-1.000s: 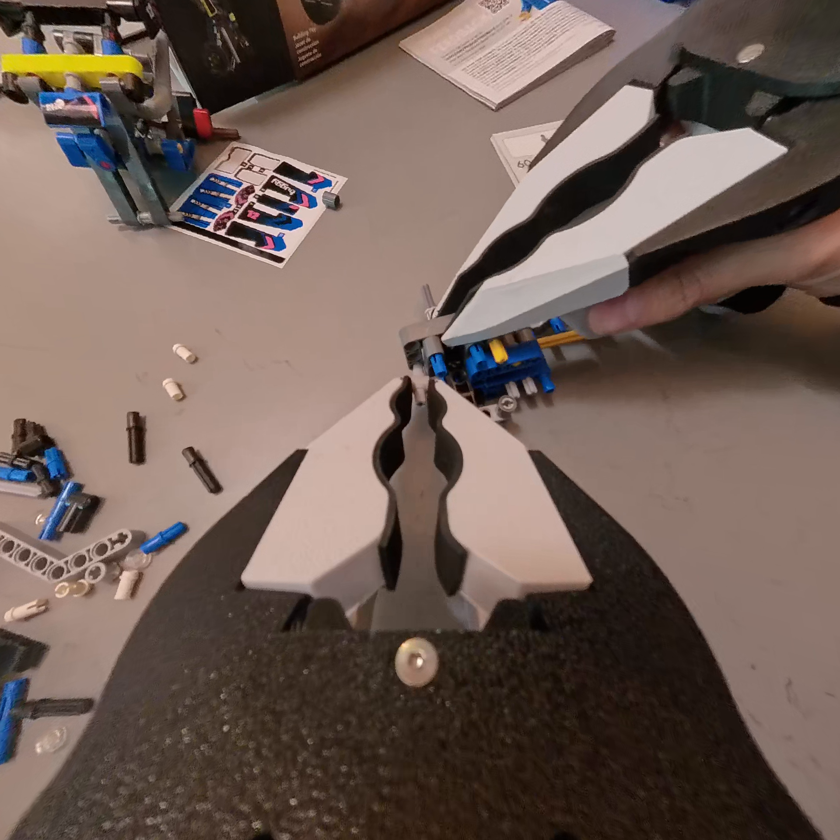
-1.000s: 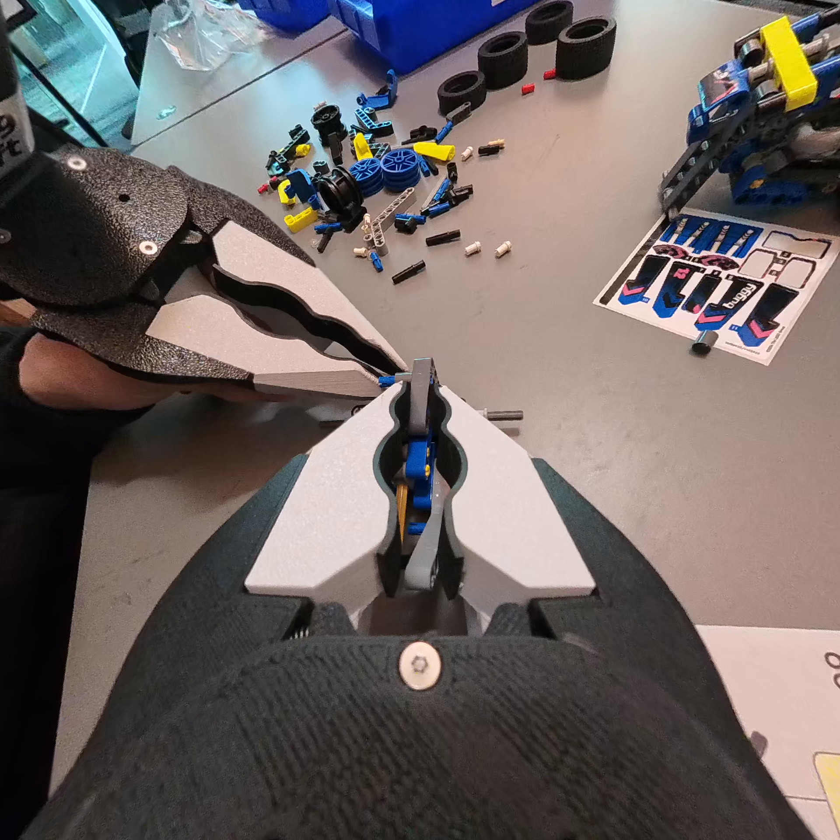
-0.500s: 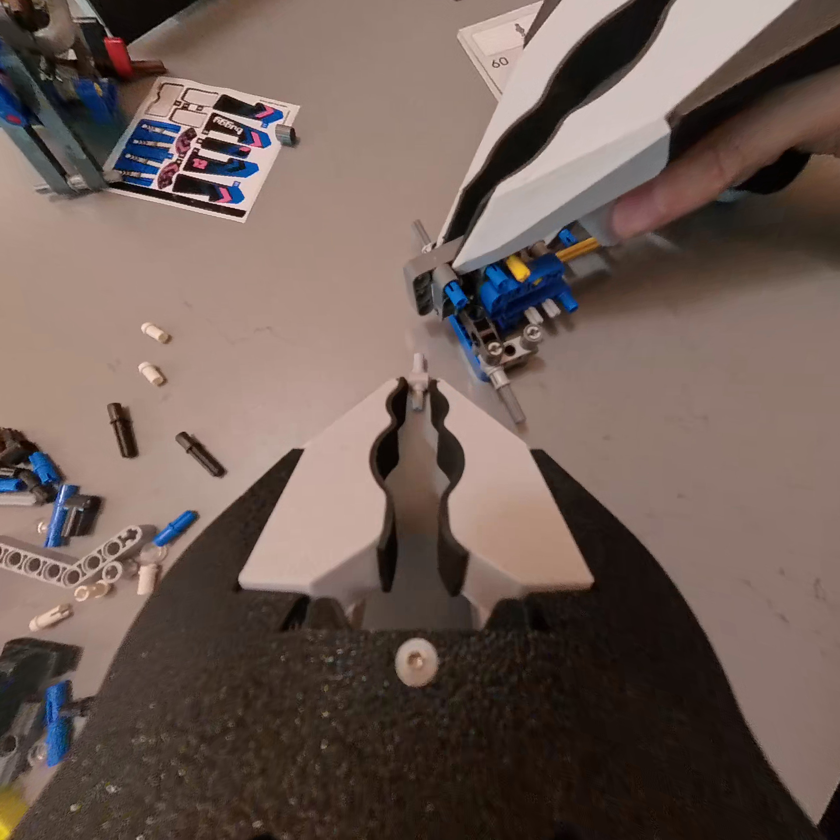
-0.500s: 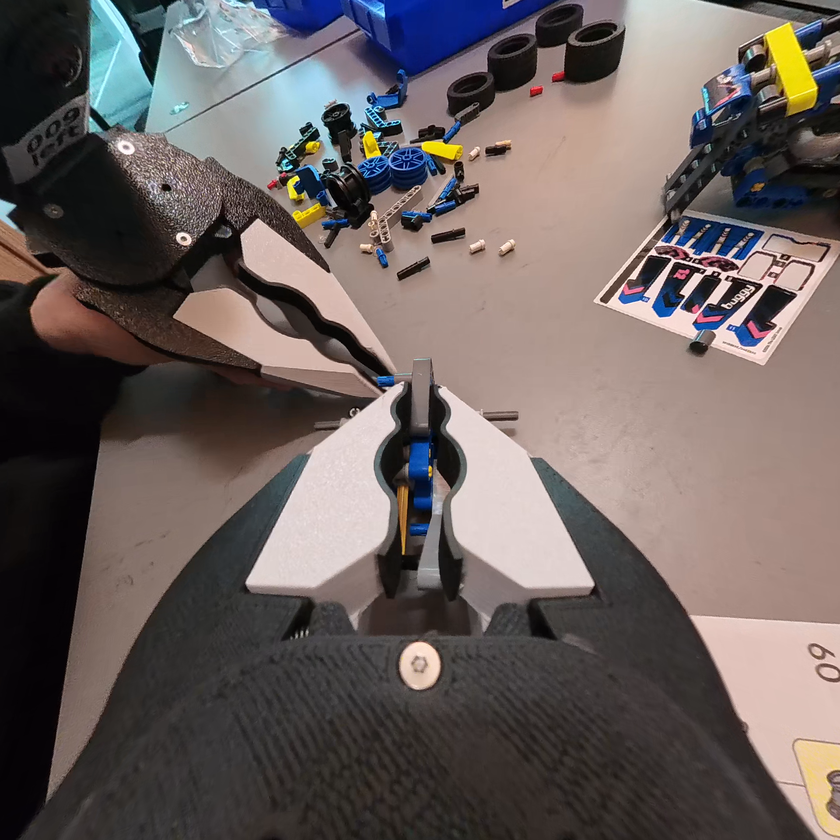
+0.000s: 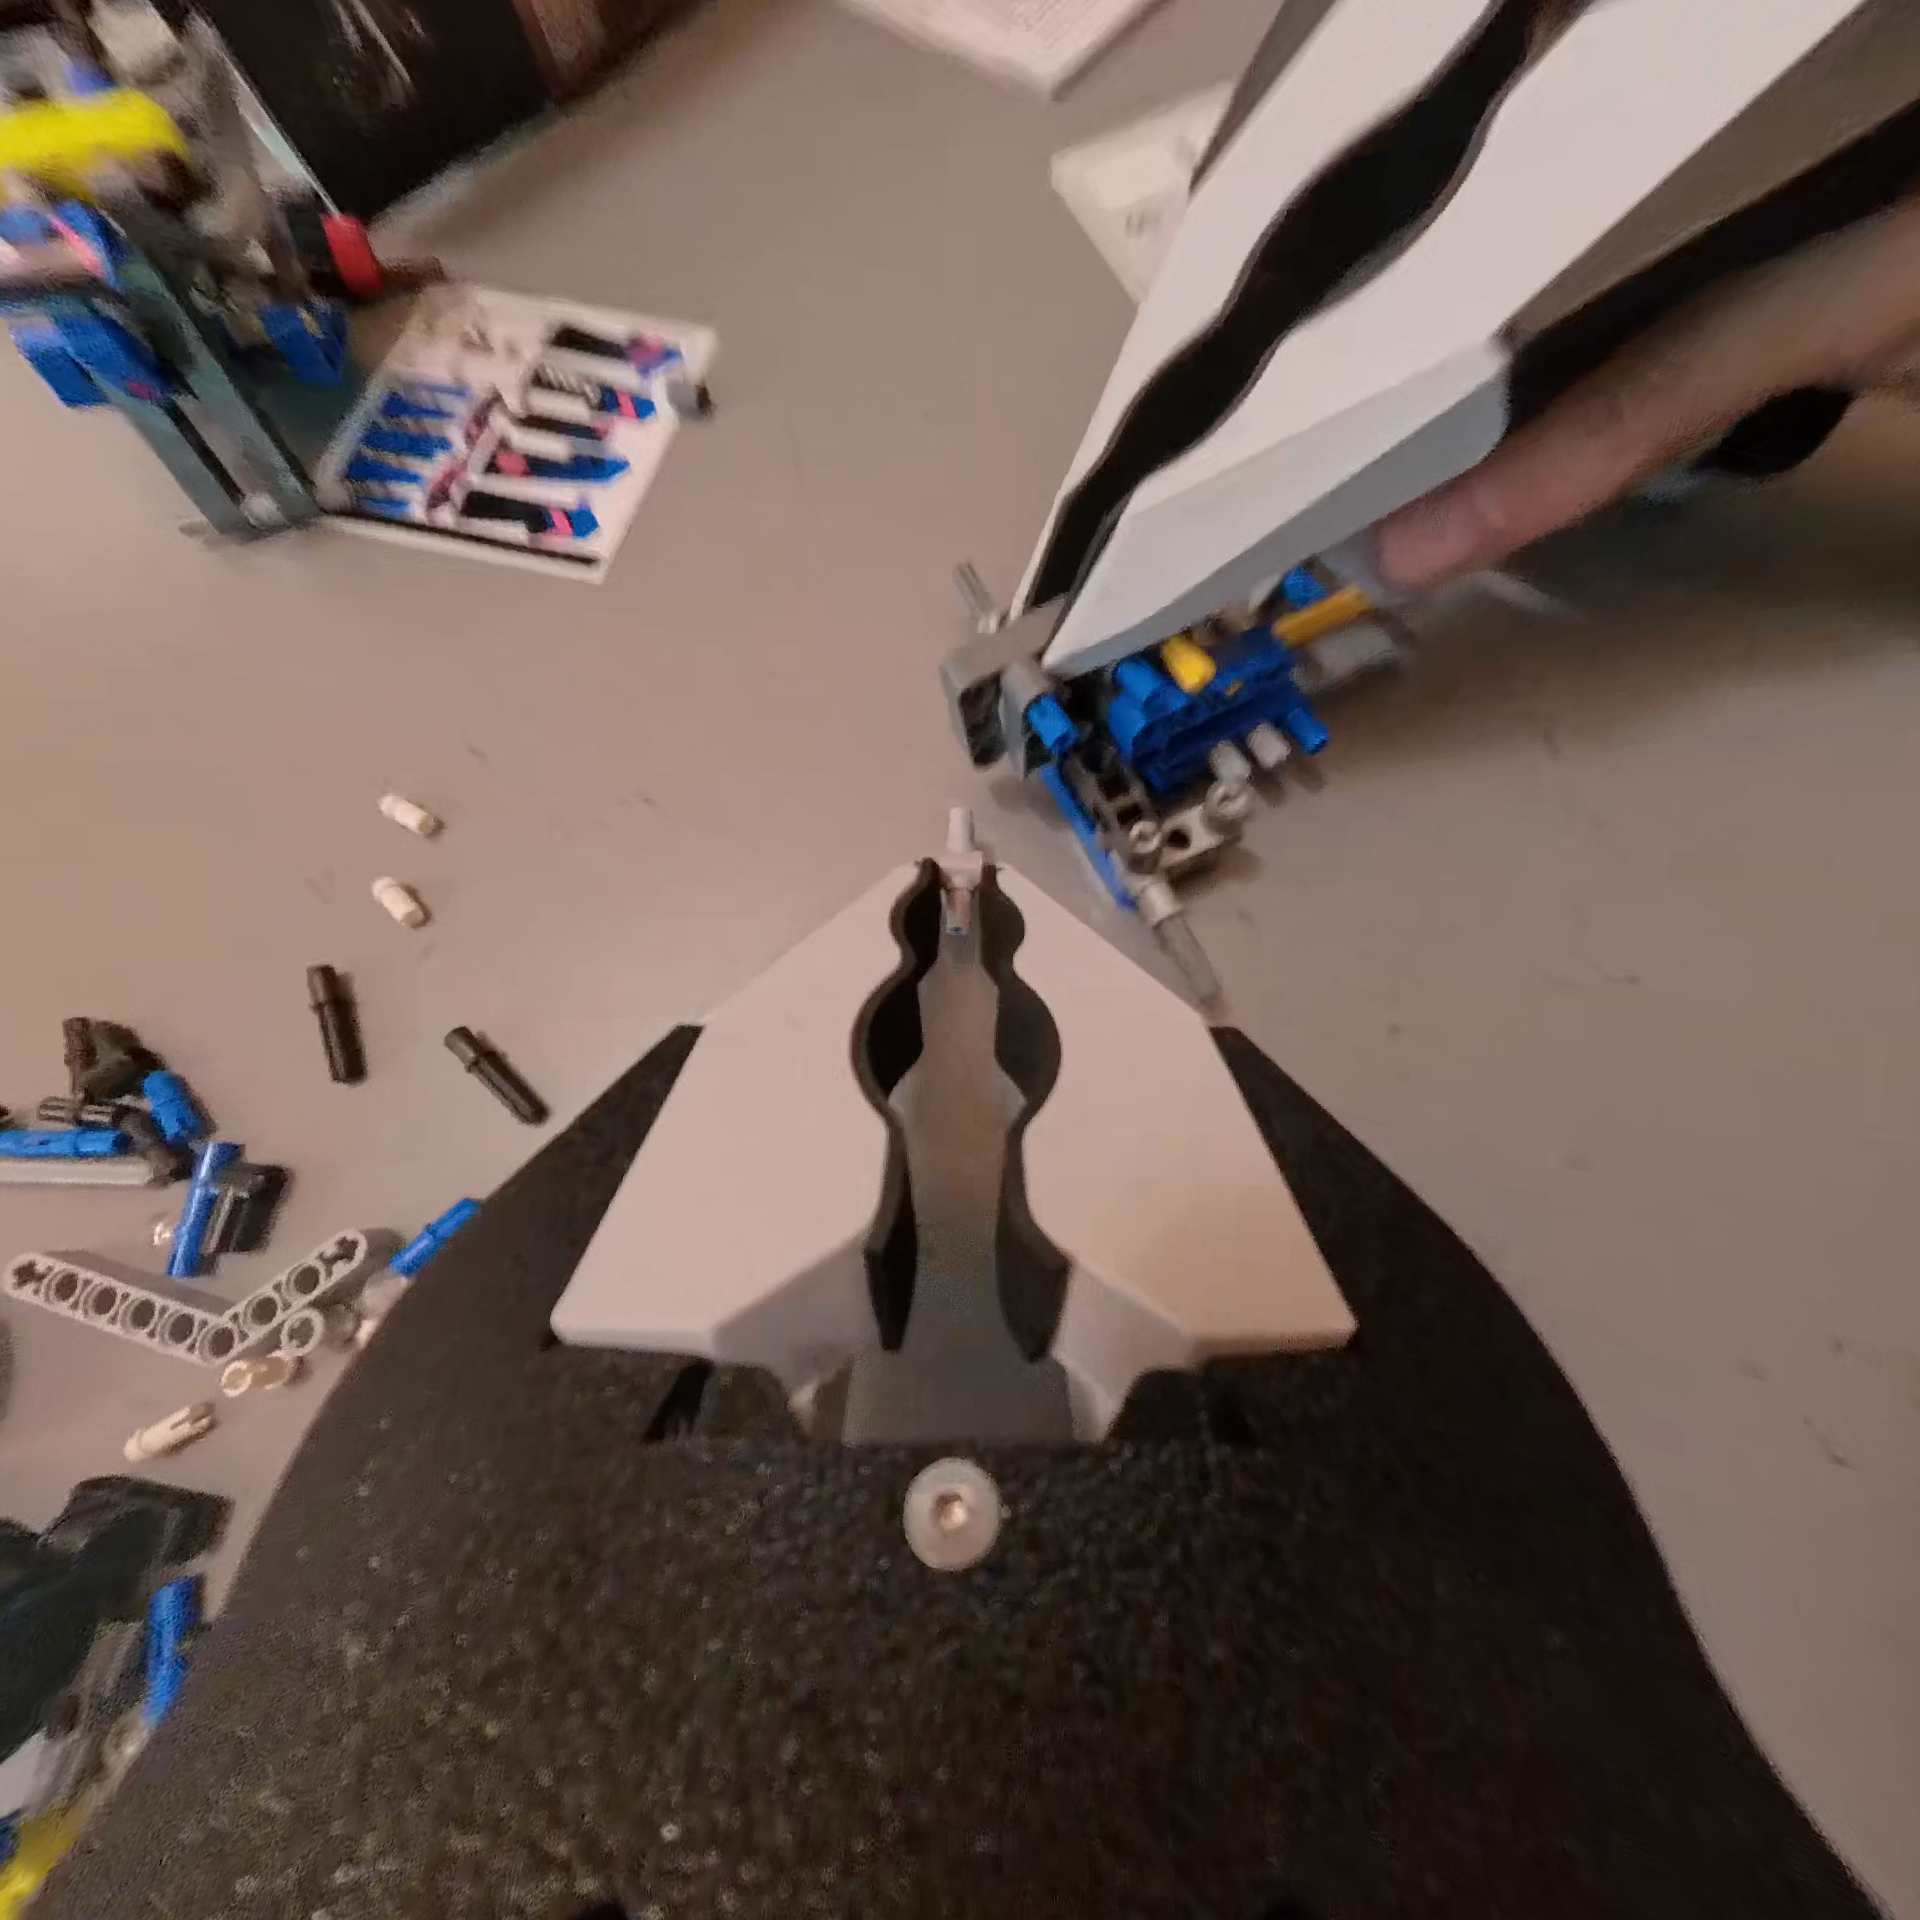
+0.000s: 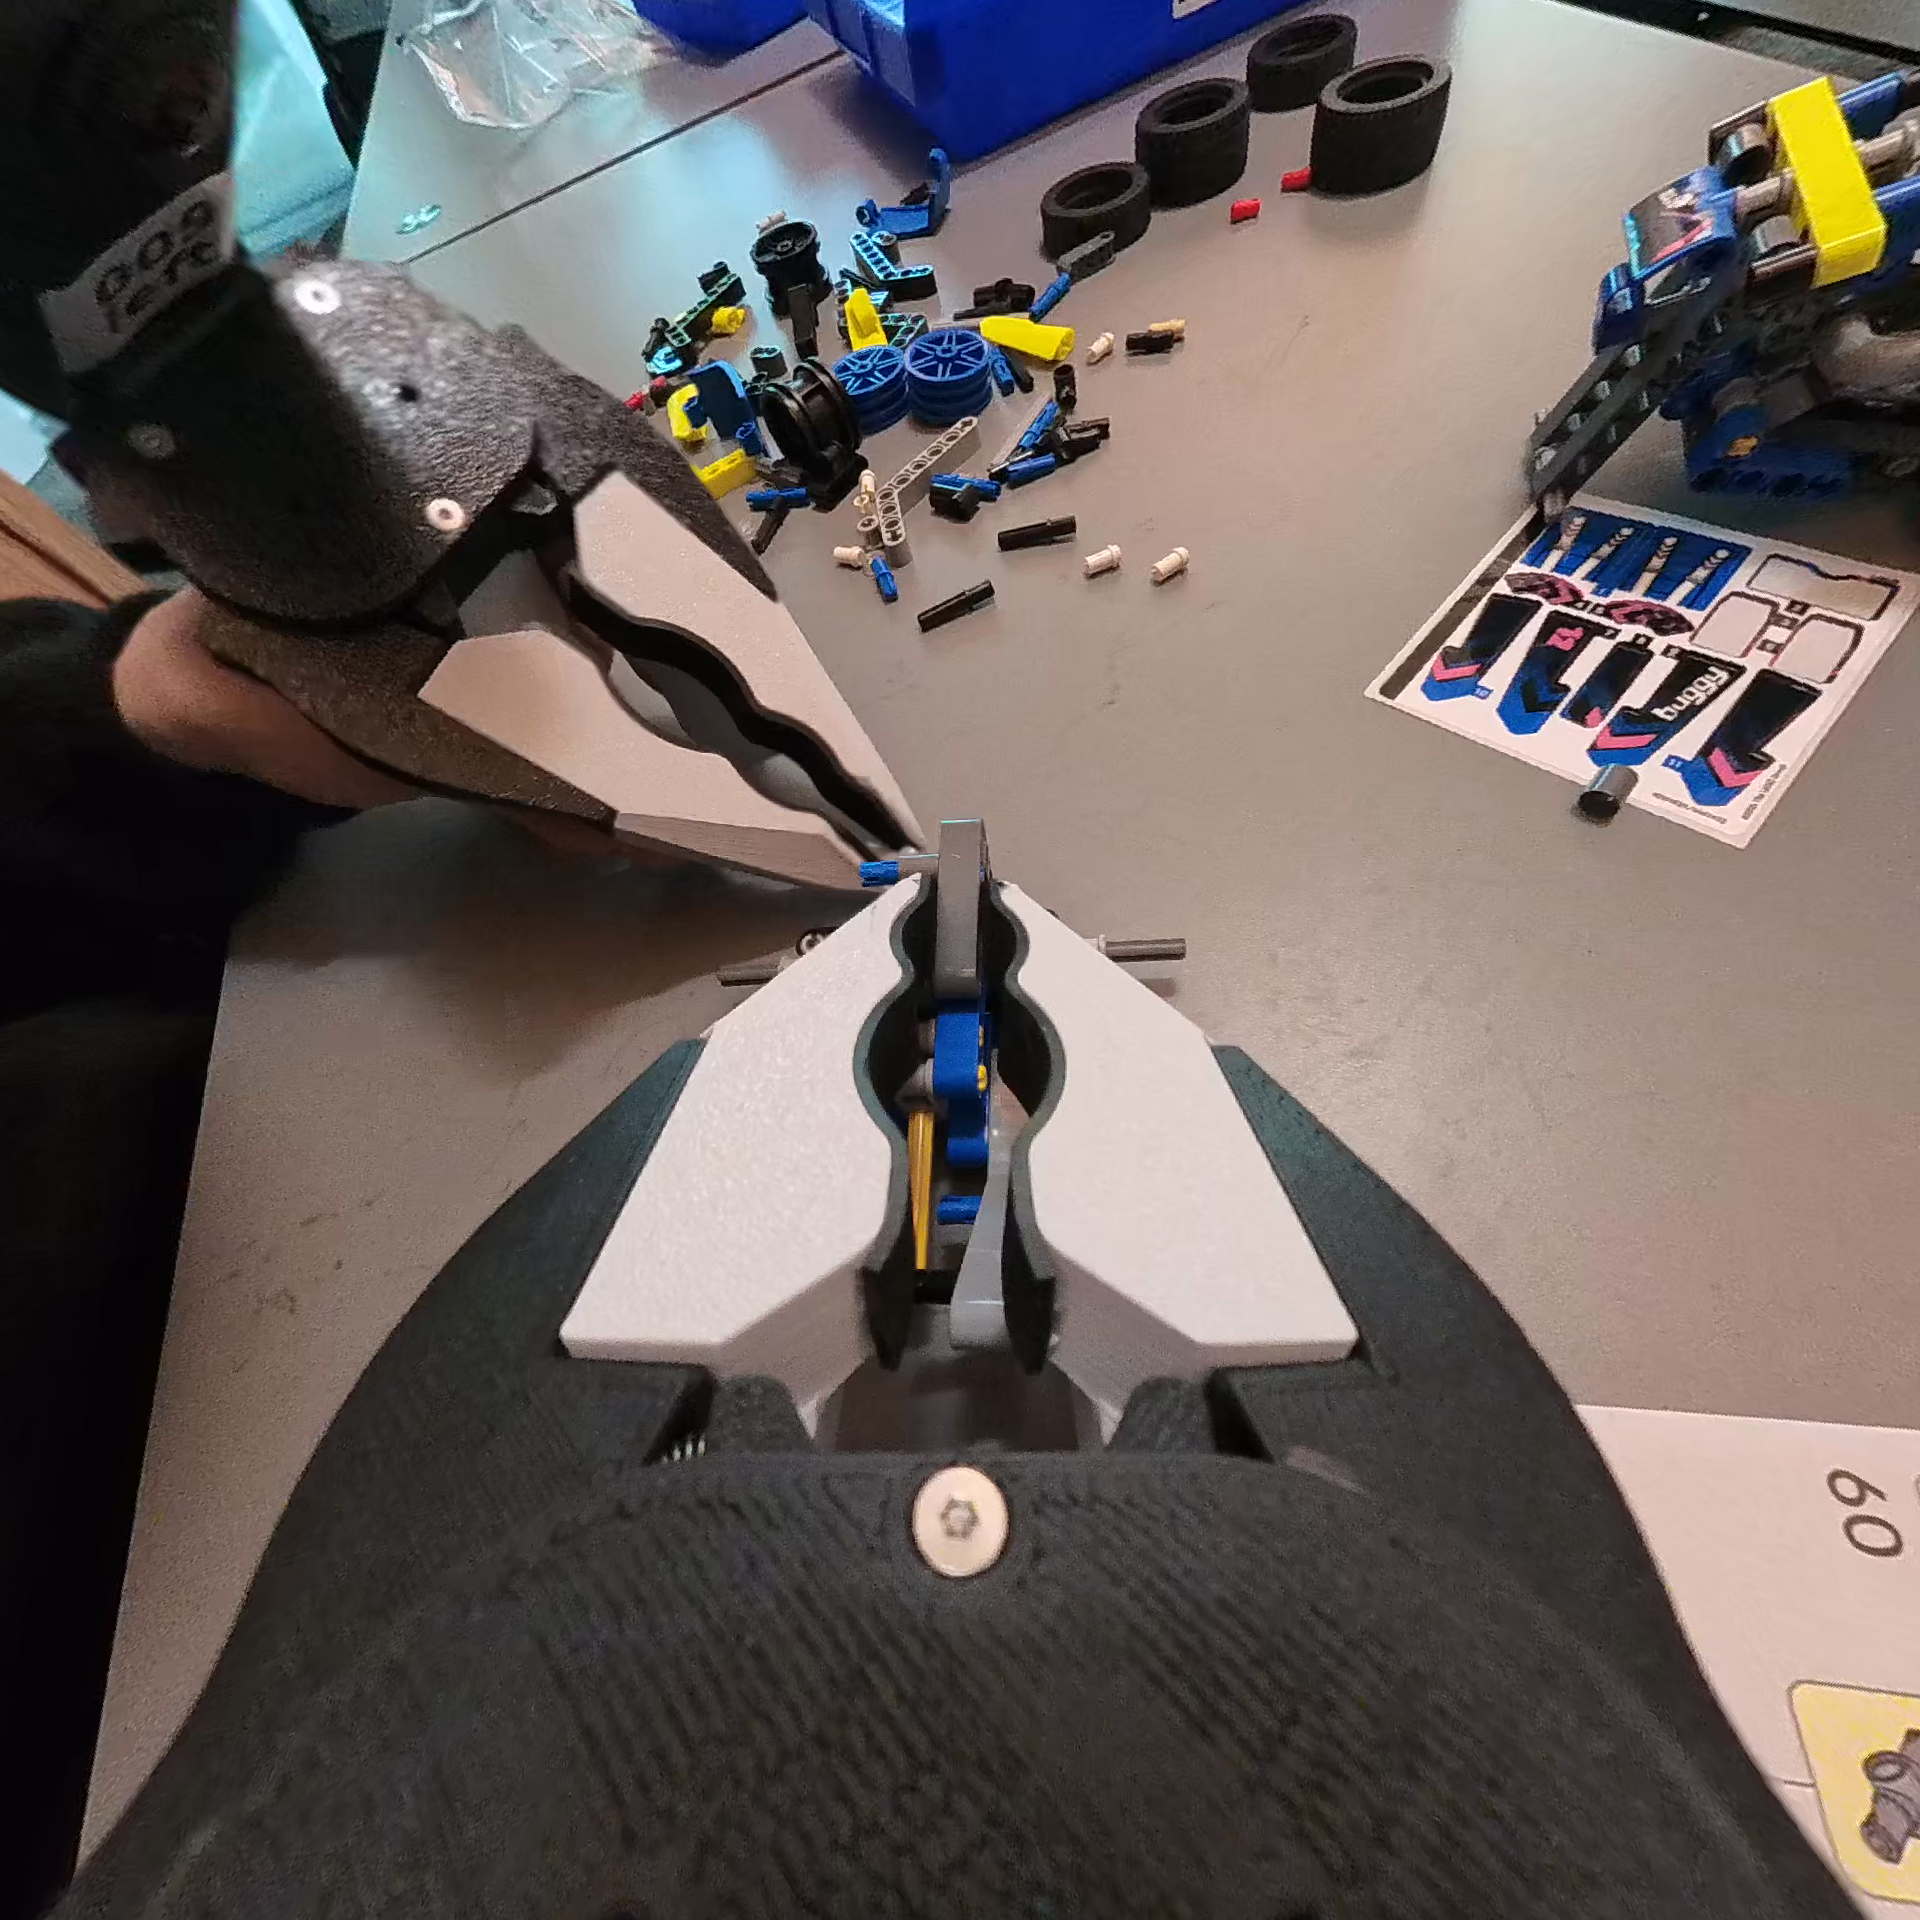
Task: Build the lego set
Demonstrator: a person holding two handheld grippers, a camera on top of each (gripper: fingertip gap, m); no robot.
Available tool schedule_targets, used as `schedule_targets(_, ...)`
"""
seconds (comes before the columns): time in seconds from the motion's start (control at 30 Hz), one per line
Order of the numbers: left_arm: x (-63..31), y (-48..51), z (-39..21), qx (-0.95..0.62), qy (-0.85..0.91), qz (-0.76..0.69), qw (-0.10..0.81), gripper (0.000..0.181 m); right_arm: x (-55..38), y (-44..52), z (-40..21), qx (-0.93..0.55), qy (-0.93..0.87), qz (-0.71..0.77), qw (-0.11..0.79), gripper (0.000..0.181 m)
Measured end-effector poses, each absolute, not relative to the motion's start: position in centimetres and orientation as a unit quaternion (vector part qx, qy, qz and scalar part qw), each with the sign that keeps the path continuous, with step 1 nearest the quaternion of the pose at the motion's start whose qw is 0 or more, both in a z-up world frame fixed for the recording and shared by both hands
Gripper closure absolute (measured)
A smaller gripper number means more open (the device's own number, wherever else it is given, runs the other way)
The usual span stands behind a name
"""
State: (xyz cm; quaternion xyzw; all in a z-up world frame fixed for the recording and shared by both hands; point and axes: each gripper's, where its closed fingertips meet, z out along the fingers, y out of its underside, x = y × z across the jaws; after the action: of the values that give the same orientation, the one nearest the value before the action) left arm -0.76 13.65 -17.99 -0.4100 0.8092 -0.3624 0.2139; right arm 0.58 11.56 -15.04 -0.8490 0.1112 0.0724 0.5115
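My left gripper [image 5: 958,871] is shut on a small light grey pin [image 5: 960,844] that sticks out past its tips. My right gripper [image 6: 958,883] is shut on a blue, grey and yellow lego sub-assembly [image 6: 961,1049], which rests low over the grey table. In the left wrist view the sub-assembly [image 5: 1164,727] lies under the right gripper [image 5: 1023,613], up and to the right of my pin, a short gap away. In the right wrist view the left gripper [image 6: 904,844] points its tips at the sub-assembly's grey front plate [image 6: 958,862].
A pile of loose lego parts [image 6: 894,416] and black tyres [image 6: 1195,135] lie at the back. A partly built blue and yellow vehicle [image 6: 1787,301] stands beside a sticker sheet [image 6: 1652,665]. An instruction booklet [image 6: 1766,1558] lies at the right. Loose pins [image 5: 416,904] lie left. My hands' fingertips stand some 4 centimetres from each other.
My left gripper pulled back from the sub-assembly with the pin still in its tips. The right gripper kept its hold and barely moved.
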Motion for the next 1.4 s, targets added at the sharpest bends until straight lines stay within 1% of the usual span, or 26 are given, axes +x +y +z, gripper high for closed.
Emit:
schedule_targets(0.1, -0.7, 12.7, -16.4, -0.416, 0.78, -0.413, 0.219, 0.177, 0.9, 11.5, -15.0, -0.843, 0.138, 0.077, 0.513, 0.175)
schedule_targets(0.3, -0.5, 12.5, -16.4, -0.416, 0.781, -0.409, 0.224, 0.176, 0.8, 11.1, -15.0, -0.826, 0.19, 0.107, 0.52, 0.175)
schedule_targets(0.7, -0.4, 12.3, -16.9, -0.429, 0.783, -0.393, 0.221, 0.177, 0.6, 11.0, -15.0, -0.819, 0.216, 0.101, 0.522, 0.175)
schedule_targets(0.97, -0.5, 12.2, -16.7, -0.444, 0.771, -0.414, 0.192, 0.177, 0.5, 11.0, -15.0, -0.817, 0.221, 0.107, 0.522, 0.174)
schedule_targets(1.13, -0.5, 12.2, -16.7, -0.441, 0.773, -0.409, 0.2, 0.177, 0.4, 11.1, -15.0, -0.818, 0.216, 0.108, 0.522, 0.174)
schedule_targets(1.3, -0.4, 12.2, -17.0, -0.413, 0.793, -0.378, 0.24, 0.177, 0.3, 11.1, -15.0, -0.819, 0.215, 0.112, 0.521, 0.173)
schedule_targets(1.4, -0.4, 12.2, -16.8, -0.427, 0.782, -0.406, 0.204, 0.177, 0.2, 11.1, -15.0, -0.821, 0.209, 0.111, 0.52, 0.174)
